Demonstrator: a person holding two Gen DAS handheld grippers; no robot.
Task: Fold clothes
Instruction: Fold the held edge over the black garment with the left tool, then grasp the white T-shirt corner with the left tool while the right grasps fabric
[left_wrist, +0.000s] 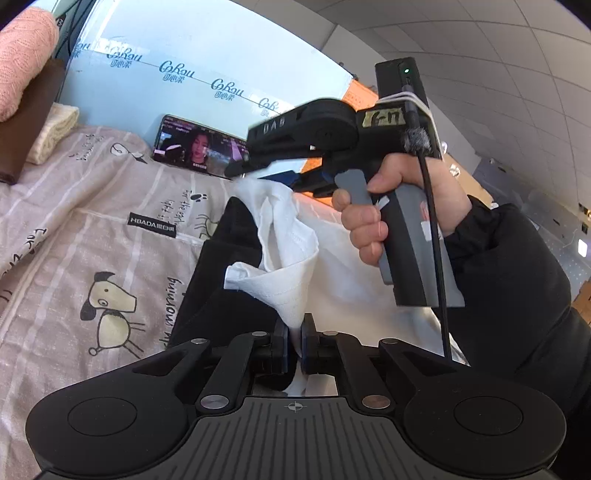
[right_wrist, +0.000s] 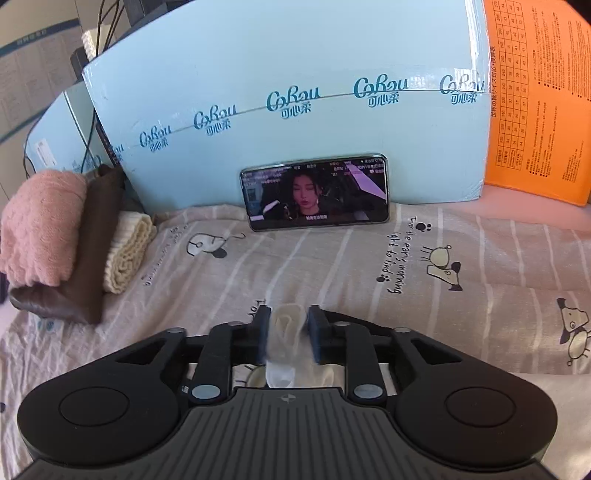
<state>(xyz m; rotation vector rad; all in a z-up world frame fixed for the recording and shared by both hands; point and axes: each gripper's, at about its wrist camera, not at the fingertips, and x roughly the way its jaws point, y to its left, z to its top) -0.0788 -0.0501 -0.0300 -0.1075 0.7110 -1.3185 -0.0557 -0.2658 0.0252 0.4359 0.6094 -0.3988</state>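
Left wrist view: left hand-held gripper (left_wrist: 294, 341) clamped on a corner of the white garment (left_wrist: 288, 236), pads nearly together with the cloth pinched between them. Garment stretched up and away toward the right hand-held gripper (left_wrist: 240, 166), held by a hand (left_wrist: 391, 206) in a black sleeve (left_wrist: 517, 280). Beneath the white cloth, a black garment (left_wrist: 221, 280) lying on the printed bed sheet (left_wrist: 92, 229). Risk here: only a thin fold of fabric caught between the pads, so a sideways tug could slide the corner out and collapse the fold. Also possible: white cloth dragging over the black garment and pulling it along.

Right wrist view: right hand-held gripper (right_wrist: 288, 334) with jaws standing apart, a blurred pale strip of the white garment (right_wrist: 286, 343) between the pads but apparently not pressed by them, though blur makes contact hard to judge. Danger of that corner dropping crooked onto the sheet (right_wrist: 332, 266), leaving an uneven edge. Ahead, a phone (right_wrist: 316, 192) propped against a pale blue box (right_wrist: 295, 92), an orange box (right_wrist: 535, 103) to the right, and a stack of folded items (right_wrist: 62, 240) at the left. Swinging cloth or a forward reach could knock the phone flat or nudge the stack
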